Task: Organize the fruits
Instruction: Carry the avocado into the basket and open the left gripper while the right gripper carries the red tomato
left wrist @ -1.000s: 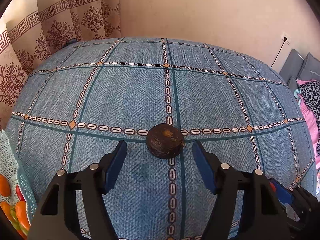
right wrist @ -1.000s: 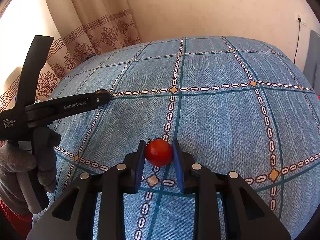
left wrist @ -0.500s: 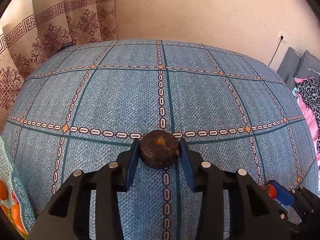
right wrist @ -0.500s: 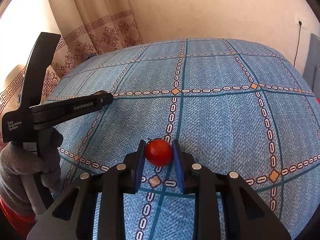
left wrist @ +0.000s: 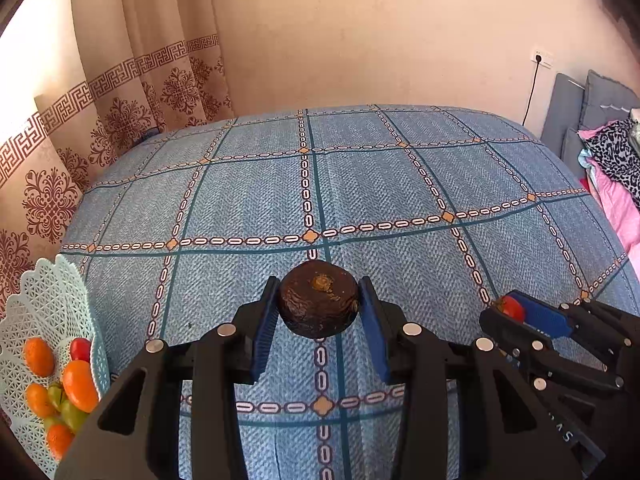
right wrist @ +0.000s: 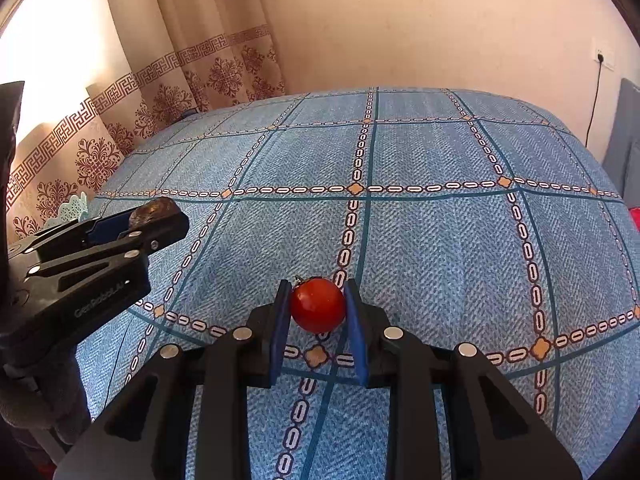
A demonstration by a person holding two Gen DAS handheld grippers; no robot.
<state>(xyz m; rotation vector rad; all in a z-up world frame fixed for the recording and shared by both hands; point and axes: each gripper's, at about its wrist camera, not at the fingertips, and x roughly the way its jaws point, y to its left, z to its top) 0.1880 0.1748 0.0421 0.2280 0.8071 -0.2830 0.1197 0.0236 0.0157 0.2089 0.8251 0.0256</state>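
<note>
Fruits are held in both grippers above the blue patterned bedspread (left wrist: 248,200). A dark, wrinkled brown fruit (left wrist: 318,305) is clamped in the left gripper (left wrist: 319,312), the blue pads (left wrist: 265,320) pressed against its two sides, and it is carried clear of the cloth. In the right wrist view, a small red tomato (right wrist: 317,304) is pinched in the right gripper (right wrist: 317,312), the blue pads (right wrist: 280,320) set narrow and tight on either flank, its little stem pointed up and to the left. The two tools are seen side by side: the right gripper and its tomato are picked out at the right edge of the left view, and the left gripper with its dark fruit at the left edge of the right view. A pale mint lattice basket (left wrist: 52,292) is placed at the left edge of the bed, well apart from both held fruits, and orange fruits (left wrist: 80,386), a red tomato and green pieces are piled inside it. Patterned curtains (left wrist: 120,120) are hung behind the bed on the left, and a wall socket with a black cable (left wrist: 532,88) is spotted on the right.
</note>
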